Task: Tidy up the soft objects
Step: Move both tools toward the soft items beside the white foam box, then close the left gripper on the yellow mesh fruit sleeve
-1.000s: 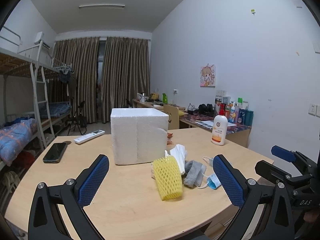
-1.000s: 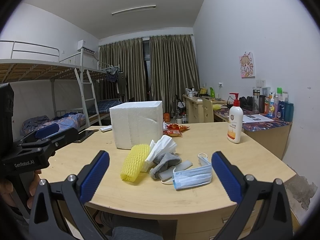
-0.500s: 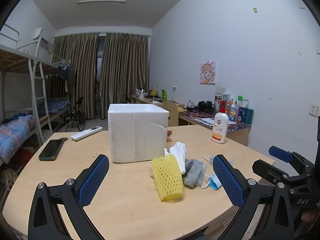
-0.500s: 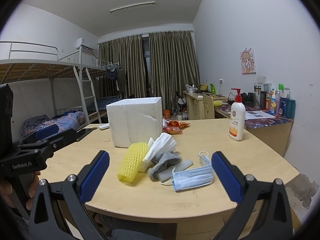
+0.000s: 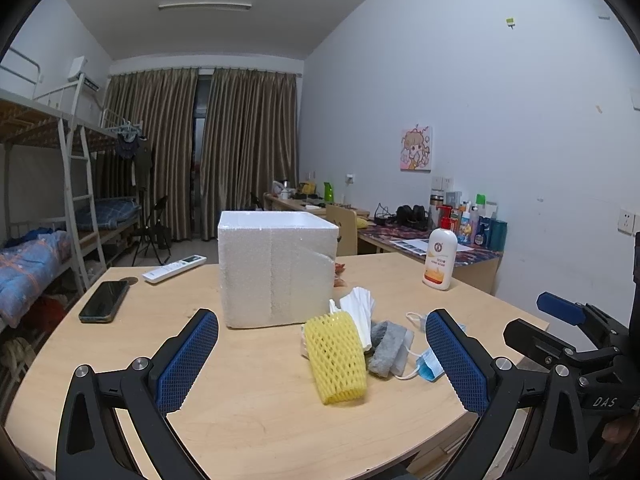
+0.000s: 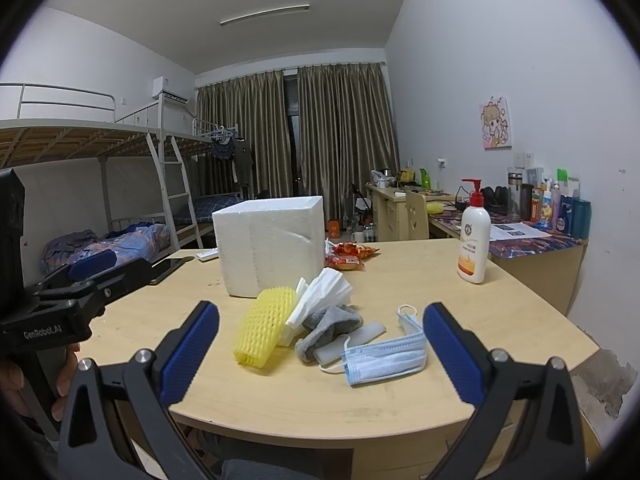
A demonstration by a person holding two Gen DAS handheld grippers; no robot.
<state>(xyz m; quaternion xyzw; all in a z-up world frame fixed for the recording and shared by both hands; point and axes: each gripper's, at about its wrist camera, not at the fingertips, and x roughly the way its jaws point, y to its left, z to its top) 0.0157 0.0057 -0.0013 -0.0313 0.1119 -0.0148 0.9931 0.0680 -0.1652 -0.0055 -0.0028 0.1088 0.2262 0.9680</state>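
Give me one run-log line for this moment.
left gripper: open, empty | right gripper: open, empty | yellow foam net, grey sock, blue mask: on table, untouched | foam box: behind pile

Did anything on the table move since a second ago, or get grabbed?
Nothing got grabbed. Both cameras shifted slightly, so the view changed a little. The left gripper and right gripper are still open and empty. The yellow foam net, gray sock, face mask and foam box stayed put.
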